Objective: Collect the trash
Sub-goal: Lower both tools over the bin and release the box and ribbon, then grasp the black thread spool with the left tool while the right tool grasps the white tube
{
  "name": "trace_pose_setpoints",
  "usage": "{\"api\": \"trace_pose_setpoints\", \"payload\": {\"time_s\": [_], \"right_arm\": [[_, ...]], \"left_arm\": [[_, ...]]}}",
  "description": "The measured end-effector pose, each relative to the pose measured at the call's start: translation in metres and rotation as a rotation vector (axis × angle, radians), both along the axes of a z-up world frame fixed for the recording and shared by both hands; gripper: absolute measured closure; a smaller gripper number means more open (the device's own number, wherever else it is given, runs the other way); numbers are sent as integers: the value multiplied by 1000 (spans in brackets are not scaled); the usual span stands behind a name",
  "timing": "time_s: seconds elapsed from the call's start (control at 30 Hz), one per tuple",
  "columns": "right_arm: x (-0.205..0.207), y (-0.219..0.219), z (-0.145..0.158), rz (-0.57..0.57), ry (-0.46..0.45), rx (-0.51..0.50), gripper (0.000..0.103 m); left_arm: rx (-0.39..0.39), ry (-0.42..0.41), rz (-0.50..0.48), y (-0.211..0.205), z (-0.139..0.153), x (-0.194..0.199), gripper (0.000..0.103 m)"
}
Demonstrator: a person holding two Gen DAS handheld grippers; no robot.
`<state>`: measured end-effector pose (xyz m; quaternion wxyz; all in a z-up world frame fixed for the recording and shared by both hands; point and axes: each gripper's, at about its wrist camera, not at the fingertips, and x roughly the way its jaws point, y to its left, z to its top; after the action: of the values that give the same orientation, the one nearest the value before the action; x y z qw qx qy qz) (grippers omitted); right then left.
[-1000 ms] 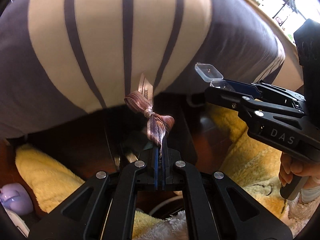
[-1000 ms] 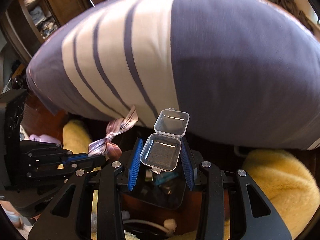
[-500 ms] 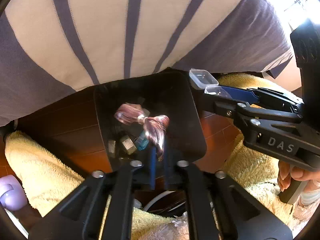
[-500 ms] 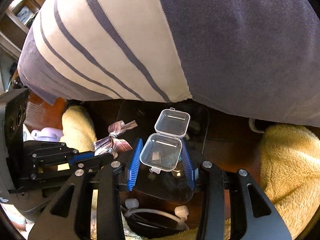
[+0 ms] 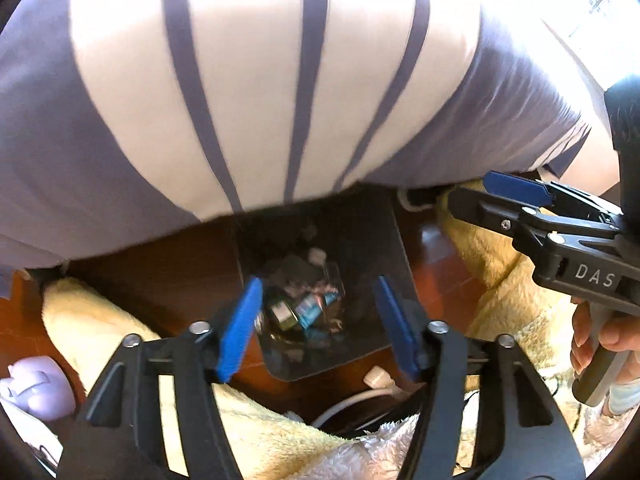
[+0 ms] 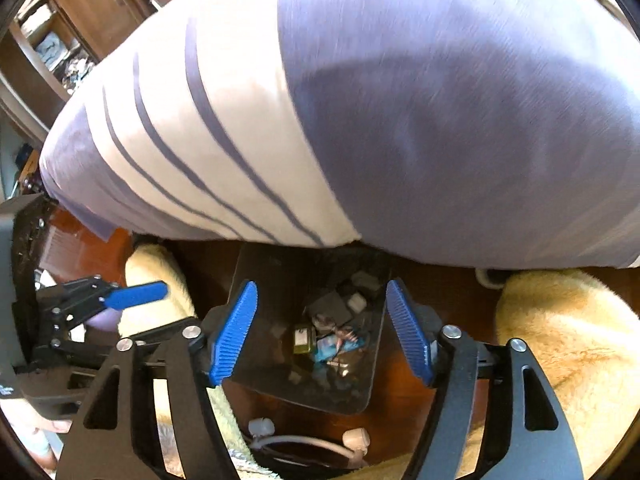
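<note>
A dark smoky plastic bin (image 5: 394, 248) stands on the wooden floor below both grippers, also in the right wrist view (image 6: 248, 268). Small trash pieces (image 5: 304, 308) lie in it, with wrappers and the ribbon bow (image 6: 340, 338) among them. My left gripper (image 5: 318, 324) is open and empty above the bin. My right gripper (image 6: 322, 330) is open and empty above the bin too; it shows from the side in the left wrist view (image 5: 516, 188). The small clear box is not in sight.
A striped purple and white cushion (image 5: 248, 80) hangs over the far side of the bin. Yellow fluffy fabric (image 6: 560, 328) lies on both sides. A white cable with plugs (image 6: 312, 438) lies in front of the bin. A lilac object (image 5: 36, 388) sits at the left.
Both grippers have opened. The ribbon bow left my left gripper and the clear box left my right gripper; the bow now lies in the bin.
</note>
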<state>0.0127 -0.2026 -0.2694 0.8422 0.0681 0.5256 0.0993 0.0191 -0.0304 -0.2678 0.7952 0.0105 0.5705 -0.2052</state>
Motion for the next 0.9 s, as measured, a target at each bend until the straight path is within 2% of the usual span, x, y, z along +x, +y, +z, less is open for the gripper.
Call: {"api": "trace_pose_setpoints", "payload": {"time_s": [0.07,0.2,0.27,0.37,0.5,0.73,0.9], "right_arm": [[-1,-4,13,-14,-36,-9,26],[0,-16,52,-41,-133,-28,23],[4,-21,68,-55,-177,-39,18],[16,-32,96,-78,-247,-63,17],[39,-43,120,-97,-300,-94,17],[102,-53,138,-105,-319,-119,17],[160,-60,139,-116,-298,-139,17]], "left_arm": [[-1,-46,8,5,17,1,34],[6,-145,24,14,55,5,18],[4,-197,35,20,75,9,14],[15,-276,54,29,105,23,13],[35,-330,72,32,126,50,12],[46,-357,91,33,146,117,12],[39,-348,135,34,146,175,13]]}}
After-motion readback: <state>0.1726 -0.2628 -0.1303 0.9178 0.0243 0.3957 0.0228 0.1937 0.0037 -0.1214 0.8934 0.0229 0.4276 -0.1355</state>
